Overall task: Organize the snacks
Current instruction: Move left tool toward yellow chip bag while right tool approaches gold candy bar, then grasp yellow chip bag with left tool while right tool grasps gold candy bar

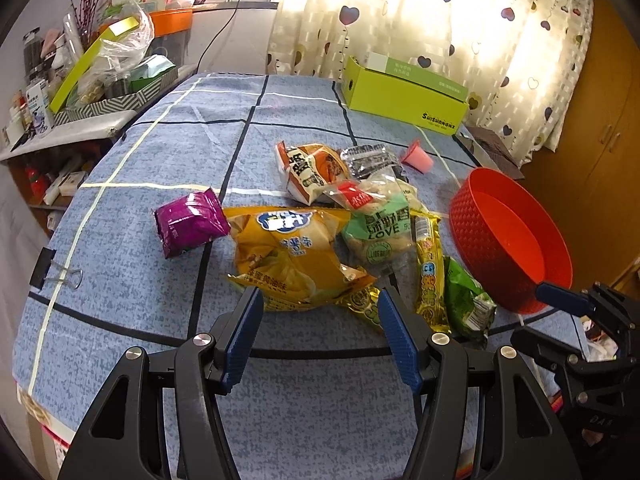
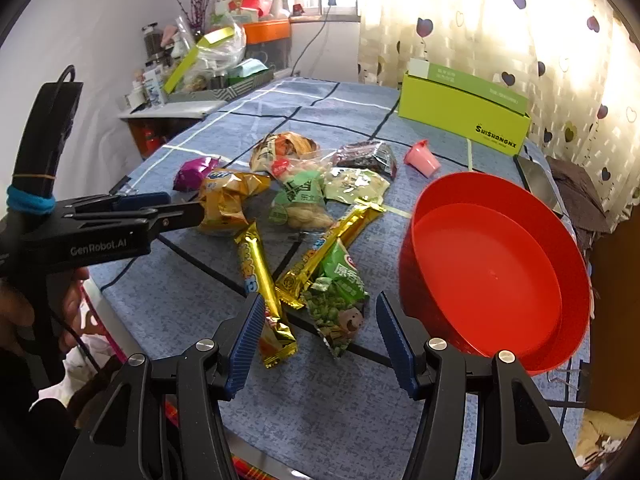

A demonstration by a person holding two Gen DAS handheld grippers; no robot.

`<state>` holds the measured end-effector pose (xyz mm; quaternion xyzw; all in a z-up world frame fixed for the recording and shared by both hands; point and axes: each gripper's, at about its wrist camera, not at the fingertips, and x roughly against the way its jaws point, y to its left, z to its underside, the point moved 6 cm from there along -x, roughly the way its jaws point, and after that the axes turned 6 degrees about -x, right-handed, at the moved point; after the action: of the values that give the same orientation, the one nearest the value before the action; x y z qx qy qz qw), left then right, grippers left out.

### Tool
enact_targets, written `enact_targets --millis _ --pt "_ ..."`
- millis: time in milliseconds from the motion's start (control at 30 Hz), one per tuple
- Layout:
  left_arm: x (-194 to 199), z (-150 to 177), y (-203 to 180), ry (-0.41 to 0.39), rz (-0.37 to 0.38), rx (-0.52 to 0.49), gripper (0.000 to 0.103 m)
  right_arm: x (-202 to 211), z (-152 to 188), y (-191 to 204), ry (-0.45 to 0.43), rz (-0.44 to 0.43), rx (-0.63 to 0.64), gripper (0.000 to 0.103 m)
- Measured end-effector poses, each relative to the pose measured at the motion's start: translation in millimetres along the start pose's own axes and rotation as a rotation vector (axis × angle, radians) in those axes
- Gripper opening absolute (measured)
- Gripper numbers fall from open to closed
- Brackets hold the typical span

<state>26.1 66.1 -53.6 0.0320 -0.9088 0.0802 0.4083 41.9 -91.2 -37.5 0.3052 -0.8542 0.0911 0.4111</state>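
Progress: we judge nothing's sorted yet. The round red plastic basket w/ woven-look wall (image 2: pixel 496 264) is empty in both views; every snack is out on the blue checked cloth (image 1: pixel 132 184).
Pile: the big yellow crinkly chip bag (image 1: pixel 288 256) sits near the middle, the small purple foil packet (image 1: pixel 188 226) just left of it, apart from the heap.
More pile: the clear bag w/ green label (image 1: pixel 380 228), the orange-white packet (image 1: pixel 308 172) and the dark foil packet (image 1: pixel 372 160) overlap behind the chip bag.
Near edge: two long gold foil bars (image 2: pixel 260 280) and the green pea-snack pouch (image 2: pixel 340 300) lie closest to us, just left of the basket.
Odd one: the small pink plastic cup (image 2: pixel 422 162) lies tipped on its side, behind the basket.
Left to do: all of it, approx. ten pcs still to move, presumably into the basket.
Left tongs: our left gripper (image 1: pixel 320 336) has its blue pads spread wide, nothing between them, touching nothing; it hangs above the cloth w/ the chip bag's near edge just beyond the tips.
Right tongs: our right gripper (image 2: pixel 320 340) is likewise wide apart and empty, aimed at the pea pouch and one gold bar.
Other: the lime-green cardboard box (image 1: pixel 404 92) stands at the far edge, well apart from the snacks.
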Motion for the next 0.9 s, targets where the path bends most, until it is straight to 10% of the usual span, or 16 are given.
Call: enact_targets --millis 900 --pt "-46.0 -17.4 17.8 0.018 0.007 0.021 0.067 -7.6 -1.0 1.0 0.020 0.004 -0.002 0.057"
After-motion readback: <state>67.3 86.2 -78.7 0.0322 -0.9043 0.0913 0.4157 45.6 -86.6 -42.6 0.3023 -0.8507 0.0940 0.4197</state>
